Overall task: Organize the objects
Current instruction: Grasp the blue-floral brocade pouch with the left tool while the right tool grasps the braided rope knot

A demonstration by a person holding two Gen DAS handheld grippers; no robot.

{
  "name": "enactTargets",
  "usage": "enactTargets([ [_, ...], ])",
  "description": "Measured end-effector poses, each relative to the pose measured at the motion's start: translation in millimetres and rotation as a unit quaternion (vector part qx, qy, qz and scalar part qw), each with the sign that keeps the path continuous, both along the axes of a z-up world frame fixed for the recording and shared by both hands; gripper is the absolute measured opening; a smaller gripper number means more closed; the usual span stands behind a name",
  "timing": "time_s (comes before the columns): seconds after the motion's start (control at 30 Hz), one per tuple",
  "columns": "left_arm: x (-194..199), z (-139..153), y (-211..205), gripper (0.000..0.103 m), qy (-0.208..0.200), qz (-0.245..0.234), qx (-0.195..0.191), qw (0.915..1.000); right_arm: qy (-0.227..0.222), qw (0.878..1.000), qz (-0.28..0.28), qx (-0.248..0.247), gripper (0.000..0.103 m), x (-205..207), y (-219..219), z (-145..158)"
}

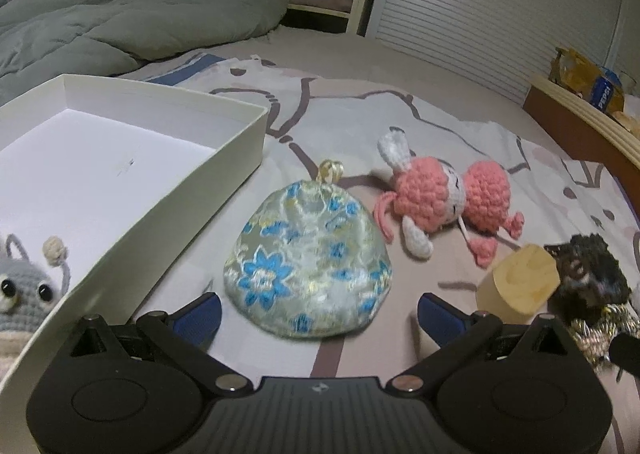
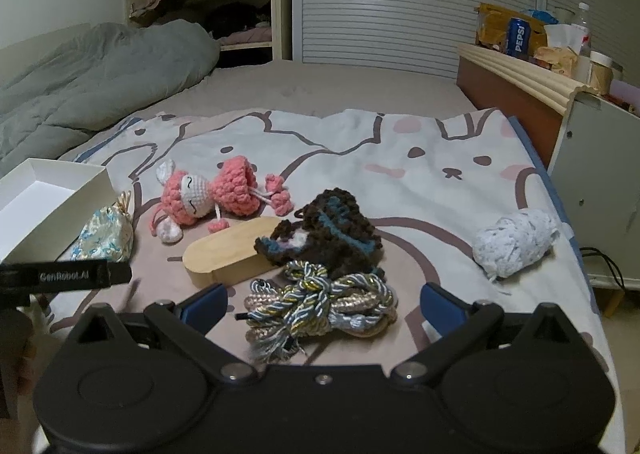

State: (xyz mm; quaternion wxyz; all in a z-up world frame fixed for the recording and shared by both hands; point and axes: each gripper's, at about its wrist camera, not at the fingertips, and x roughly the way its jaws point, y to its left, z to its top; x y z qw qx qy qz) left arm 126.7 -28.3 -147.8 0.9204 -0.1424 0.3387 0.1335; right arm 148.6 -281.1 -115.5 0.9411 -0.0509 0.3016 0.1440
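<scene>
Wooden block (image 2: 230,256) lies slanting up-right.

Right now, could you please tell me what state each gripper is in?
Left gripper: open, holding nothing, over the floral pouch.
Right gripper: open, holding nothing, over the braided cord bundle.

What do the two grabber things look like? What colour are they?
Both look alike. The left gripper and right gripper have black plastic bodies with round bumps, silver bolts and blue fingers. One black bar reads "GenRobot.AI" in white letters.
</scene>
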Motion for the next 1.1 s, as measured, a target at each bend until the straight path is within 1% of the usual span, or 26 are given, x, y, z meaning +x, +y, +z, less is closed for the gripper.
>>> enactTargets([
  [0.07, 3.0, -1.3, -0.3, 0.102, -0.002, -0.001, 0.007, 1.0, -0.001, 1.0, -0.004, 0.003, 0.103, 1.6, 0.7, -0.8],
  [0.17, 7.0, -3.6, -0.1, 0.097, -0.002, -0.005, 0.02, 0.9998, 0.0, 1.0, -0.008, 0.008, 0.103, 4.6, 1.1, -2.3],
  [0.23, 8.2, -3.6, 2.0, 0.089, -0.005, -0.006, 0.025, 0.9997, 0.007, 1.0, -0.007, 0.006, 0.103, 8.2, 2.9, -5.1],
  [0.3, 10.2, -3.8, 4.6, 0.084, -0.004, -0.01, 0.029, 0.9995, 0.017, 1.0, -0.007, 0.001, 0.103, 12.9, 5.5, -9.4],
  [0.43, 10.1, -2.1, 5.9, 0.079, -0.002, -0.02, 0.035, 0.9992, 0.035, 0.999, 0.002, -0.013, 0.103, 24.6, 11.0, -18.6],
  [0.5, 8.2, -1.2, 5.8, 0.077, 0.001, -0.026, 0.038, 0.9989, 0.041, 0.999, 0.002, -0.014, 0.096, 26.9, 10.9, -22.4],
  [0.63, 0.8, 2.6, 5.5, 0.076, 0.013, -0.036, 0.034, 0.9987, 0.046, 0.999, 0.013, -0.01, 0.094, 24.2, 9.0, -19.7],
  [0.73, -8.7, 5.3, 3.7, 0.076, 0.024, -0.048, 0.035, 0.998, 0.053, 0.998, 0.017, 0.004, 0.085, 20.3, 7.8, -12.1],
  [0.83, -19.7, 7.3, 1.2, 0.076, 0.041, -0.067, 0.036, 0.9963, 0.062, 0.998, 0.026, 0.013, 0.085, 14.8, 8.5, -6.1],
  [0.97, -35.5, 11.6, -5.4, 0.076, 0.065, -0.098, 0.039, 0.9923, 0.071, 0.996, 0.045, 0.009, 0.085, 2.9, 14.3, -0.1],
  [1.1, -49.0, 14.9, -10.4, 0.076, 0.09, -0.119, 0.03, 0.9883, 0.081, 0.993, 0.081, 0.011, 0.084, -10.1, 19.7, 6.0],
])
